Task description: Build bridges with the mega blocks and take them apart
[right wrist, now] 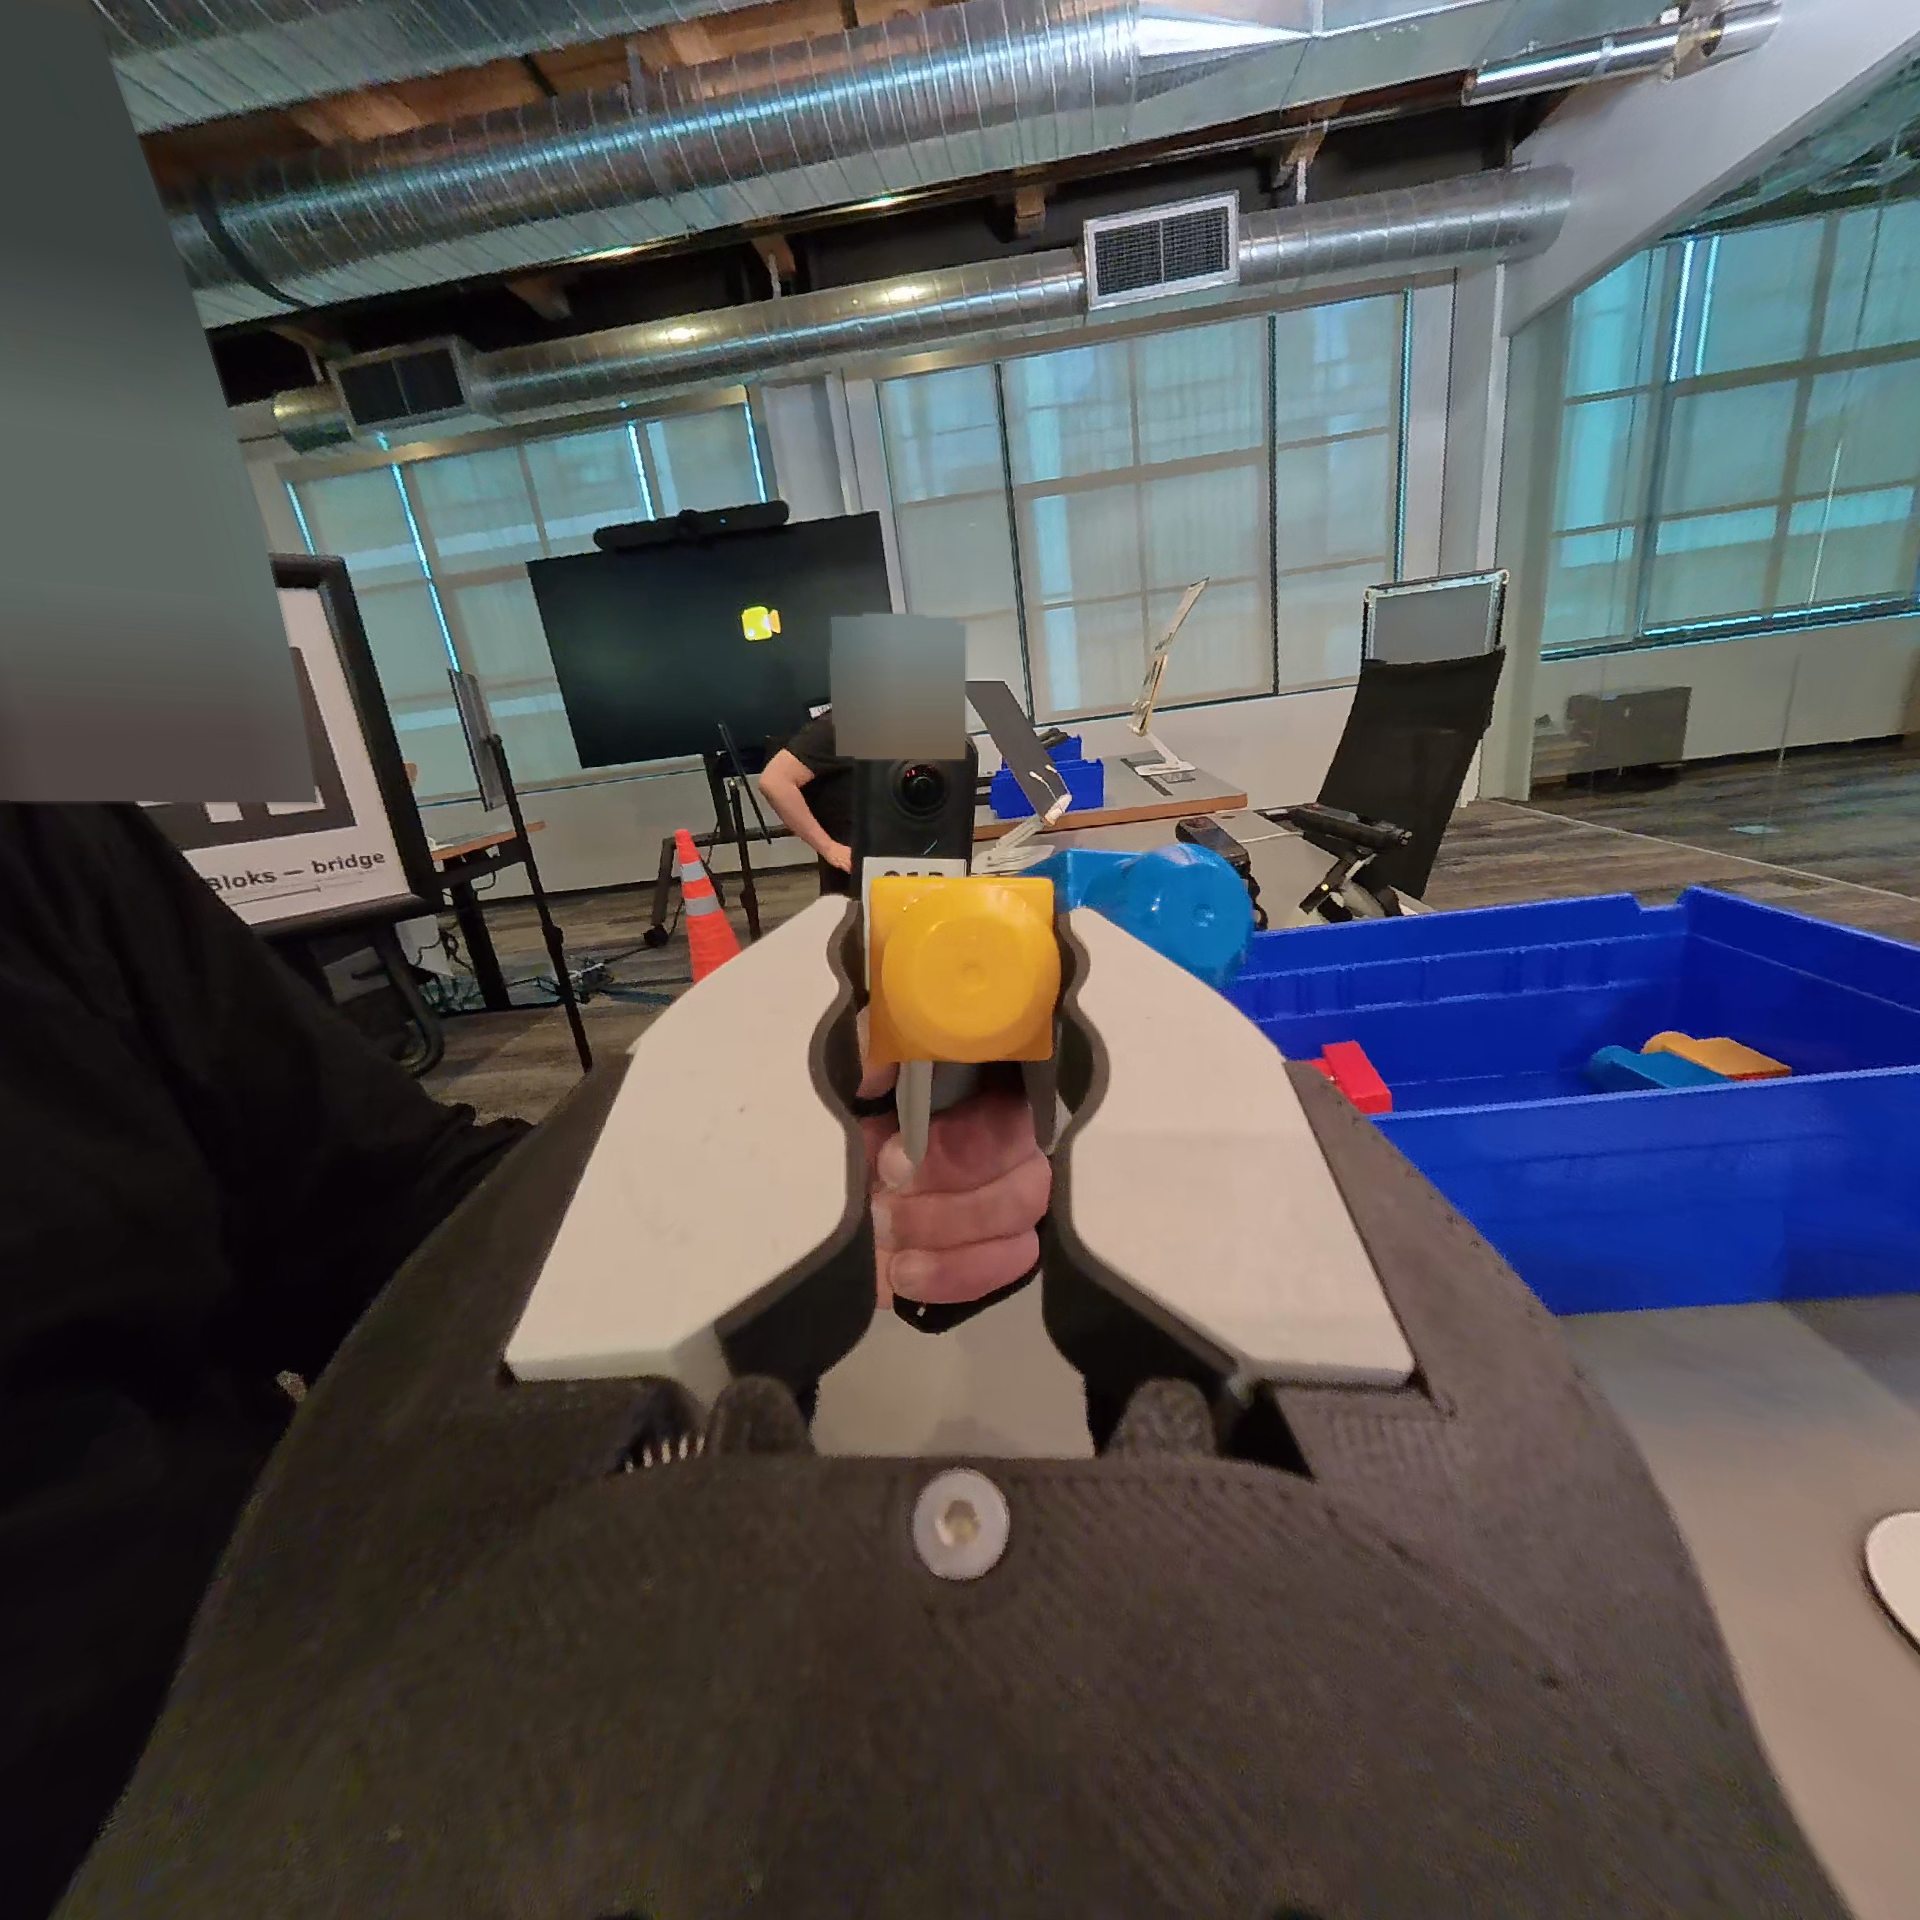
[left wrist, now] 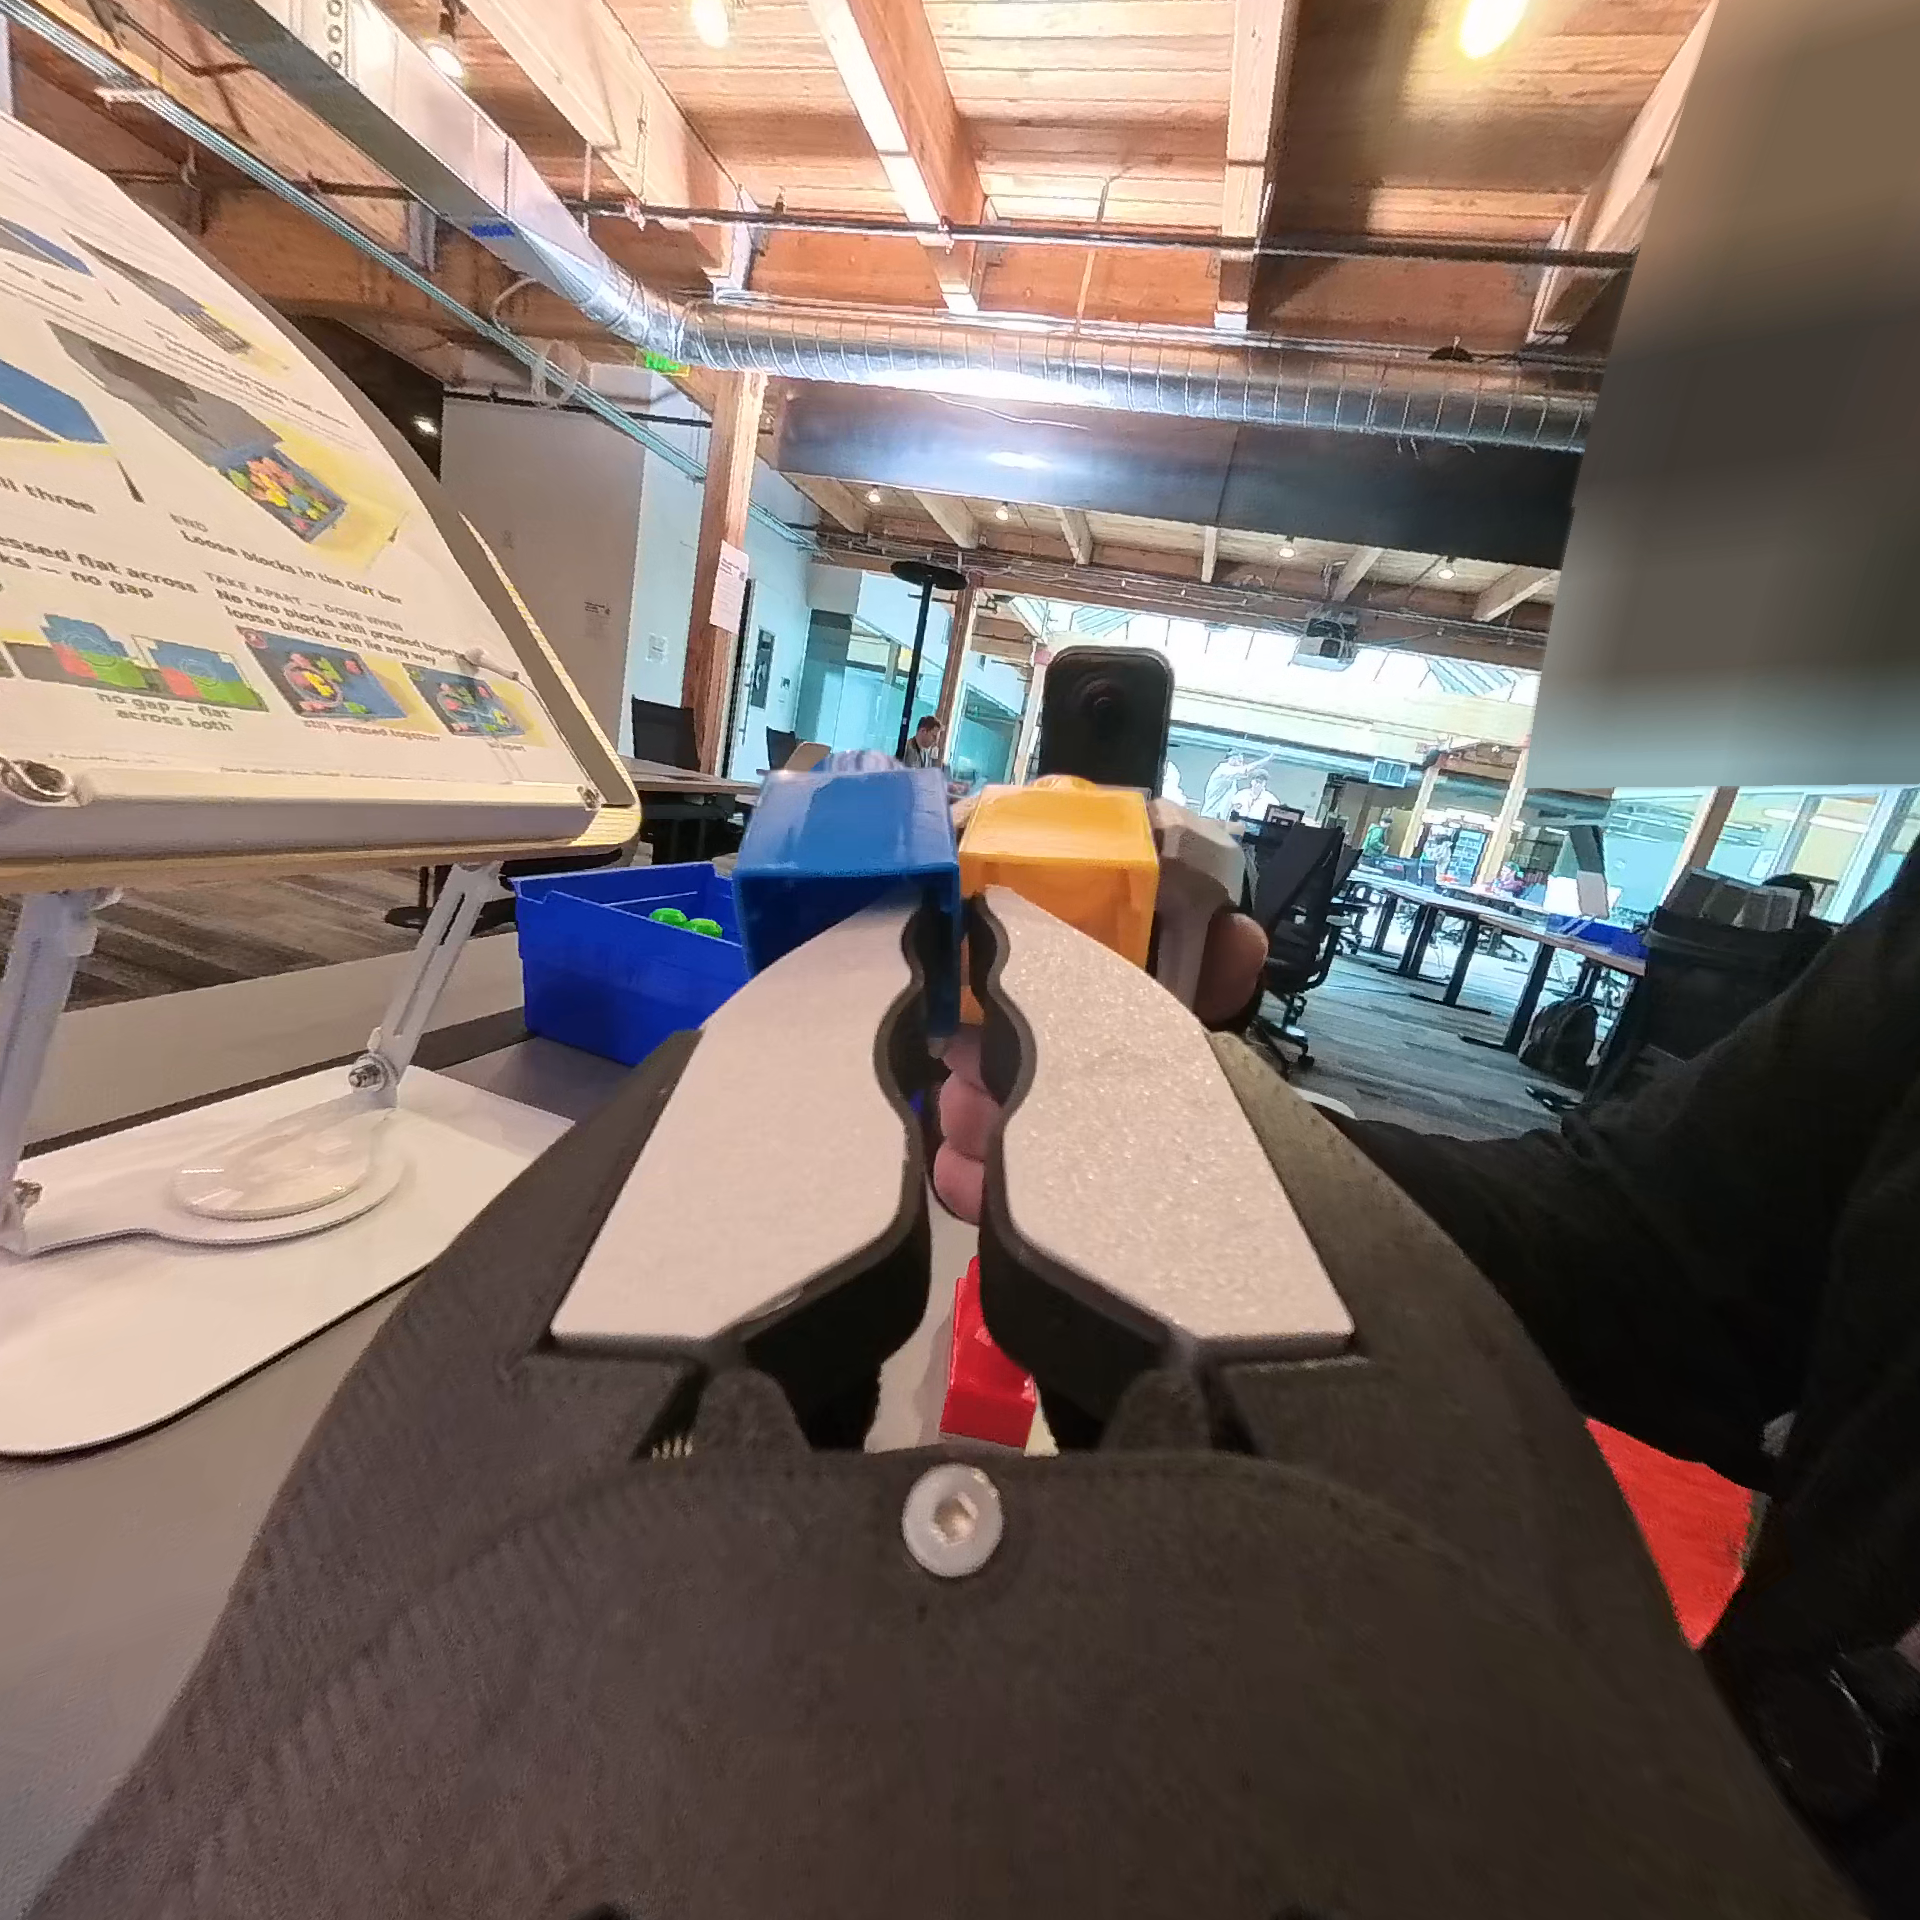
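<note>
Both tools were raised off the counter [left wrist: 260,1299] and faced each other, each carrying one mega block, apparently so the two pieces could be worked at mid-air height instead of on the surface.

Left tool [left wrist: 961,935]: jaws nearly closed, pinching the thin side wall of a blue block [left wrist: 842,862]. The hollow underside of that block faced the left wrist camera, so only a wall was available to grip; hence the narrow pinch.

Right tool [right wrist: 961,977]: jaws held moderately apart, with both pads against the flat sides of a yellow block [right wrist: 961,971]; its stud pointed back at the right wrist camera. A full-width grasp across the body.

In the left view the blue and yellow blocks sat side by side, edges just beside each other; contact could not be confirmed. Judgement: either a separation or a join was in hand; which one could not be told from this instant.

Other blocks: a red block [left wrist: 982,1371] lay on the counter below the left tool. The blue bin [right wrist: 1621,1174] to the right held blue, yellow and red pieces. An instruction sheet on a stand [left wrist: 239,582] stood at left.
</note>
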### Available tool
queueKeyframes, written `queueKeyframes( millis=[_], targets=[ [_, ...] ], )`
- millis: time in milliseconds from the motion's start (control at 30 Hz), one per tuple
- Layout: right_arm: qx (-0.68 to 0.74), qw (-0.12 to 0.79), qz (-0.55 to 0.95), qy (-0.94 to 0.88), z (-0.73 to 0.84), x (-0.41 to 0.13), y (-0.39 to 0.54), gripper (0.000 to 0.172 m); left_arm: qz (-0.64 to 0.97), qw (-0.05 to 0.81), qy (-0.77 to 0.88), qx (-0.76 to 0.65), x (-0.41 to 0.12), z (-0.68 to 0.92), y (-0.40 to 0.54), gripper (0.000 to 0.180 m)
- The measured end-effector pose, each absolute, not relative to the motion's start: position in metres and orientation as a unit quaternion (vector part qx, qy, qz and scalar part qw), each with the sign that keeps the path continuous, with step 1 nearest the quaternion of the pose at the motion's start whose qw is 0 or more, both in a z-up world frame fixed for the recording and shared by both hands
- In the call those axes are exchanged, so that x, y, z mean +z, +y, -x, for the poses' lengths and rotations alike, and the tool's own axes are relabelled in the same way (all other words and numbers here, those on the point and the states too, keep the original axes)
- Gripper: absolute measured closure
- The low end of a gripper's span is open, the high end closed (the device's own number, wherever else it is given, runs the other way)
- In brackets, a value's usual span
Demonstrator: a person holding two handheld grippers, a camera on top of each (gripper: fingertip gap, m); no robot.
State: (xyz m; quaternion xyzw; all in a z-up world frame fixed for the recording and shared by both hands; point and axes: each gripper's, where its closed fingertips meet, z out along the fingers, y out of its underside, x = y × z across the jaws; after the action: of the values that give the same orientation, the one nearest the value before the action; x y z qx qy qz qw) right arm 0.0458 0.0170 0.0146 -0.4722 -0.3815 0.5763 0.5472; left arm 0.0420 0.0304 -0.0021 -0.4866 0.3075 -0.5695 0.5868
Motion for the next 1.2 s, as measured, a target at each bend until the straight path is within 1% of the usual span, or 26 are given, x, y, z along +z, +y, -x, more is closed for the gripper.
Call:
queueKeyframes(
  millis=[233, 367, 400, 433, 867, 1200],
  targets=[
    [0.577, 0.55, 0.472, -0.377, -0.049, 0.018, 0.017, 0.138, 0.477, 0.577, 0.288, -0.597, 0.001, -0.041, 0.03, 0.178],
    [0.584, 0.556, 0.469, -0.361, -0.055, 0.021, 0.021, 0.136, 0.465, 0.575, 0.275, -0.614, 0.004, -0.036, 0.031, 0.179],
    [0.584, 0.559, 0.466, -0.36, -0.057, 0.022, 0.021, 0.141, 0.462, 0.574, 0.276, -0.617, 0.005, -0.035, 0.03, 0.179],
    [0.582, 0.562, 0.466, -0.358, -0.059, 0.023, 0.022, 0.143, 0.461, 0.574, 0.277, -0.617, 0.005, -0.036, 0.029, 0.179],
    [0.594, 0.561, 0.453, -0.357, -0.063, 0.027, 0.017, 0.143, 0.456, 0.563, 0.307, -0.617, 0.002, -0.043, 0.023, 0.178],
    [0.597, 0.557, 0.449, -0.362, -0.053, 0.021, 0.011, 0.143, 0.464, 0.562, 0.317, -0.607, 0.0, -0.051, 0.02, 0.173]
  ],
)
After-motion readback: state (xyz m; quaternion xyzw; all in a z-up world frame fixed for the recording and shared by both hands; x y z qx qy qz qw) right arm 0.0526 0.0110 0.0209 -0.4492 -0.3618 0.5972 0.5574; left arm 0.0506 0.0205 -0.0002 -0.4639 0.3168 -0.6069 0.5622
